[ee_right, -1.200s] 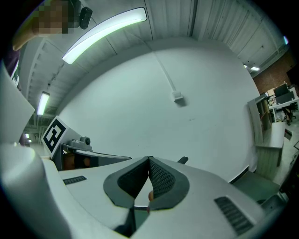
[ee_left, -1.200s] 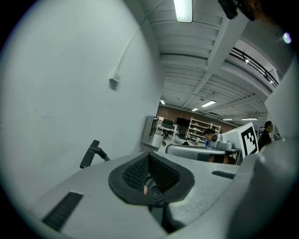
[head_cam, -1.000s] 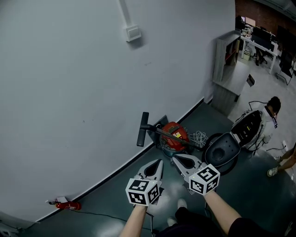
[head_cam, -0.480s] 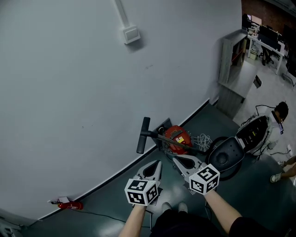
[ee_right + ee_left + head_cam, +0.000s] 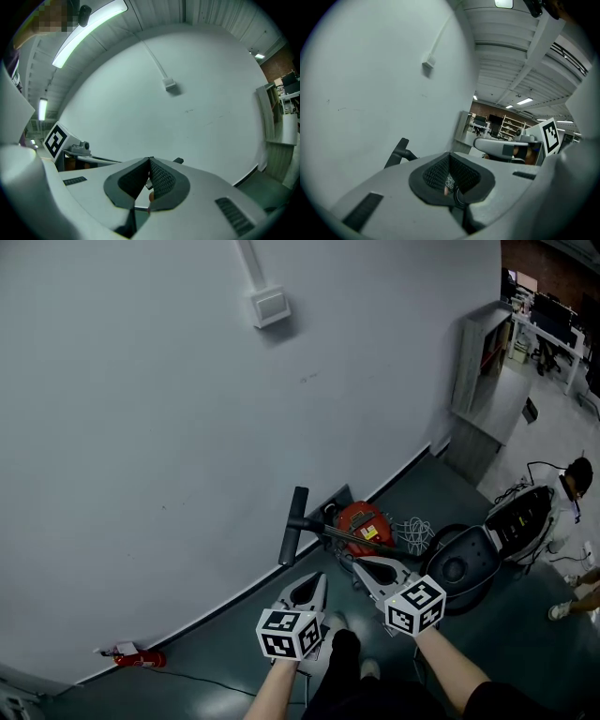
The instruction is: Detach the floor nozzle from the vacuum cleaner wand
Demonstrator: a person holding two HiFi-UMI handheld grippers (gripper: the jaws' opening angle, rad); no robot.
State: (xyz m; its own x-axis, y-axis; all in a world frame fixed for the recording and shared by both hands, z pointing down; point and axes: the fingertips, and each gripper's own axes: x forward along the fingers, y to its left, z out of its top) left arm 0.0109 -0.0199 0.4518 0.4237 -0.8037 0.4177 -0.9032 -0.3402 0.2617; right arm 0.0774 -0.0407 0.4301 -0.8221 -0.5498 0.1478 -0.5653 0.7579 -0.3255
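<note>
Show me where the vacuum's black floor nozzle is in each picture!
Head view: the floor nozzle is near the middle, at the foot of the wall, left of the red vacuum cleaner.
Left gripper view: the nozzle pokes up at the lower left, against the wall.
Right gripper view: only a small dark tip shows just right of centre, and it is probably the nozzle.
Shared landmark: the white wall box, high above the nozzle.

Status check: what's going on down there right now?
Shut, empty: left gripper, right gripper. Floor nozzle still on wand, by the wall. Tangled cable beside red vacuum.
</note>
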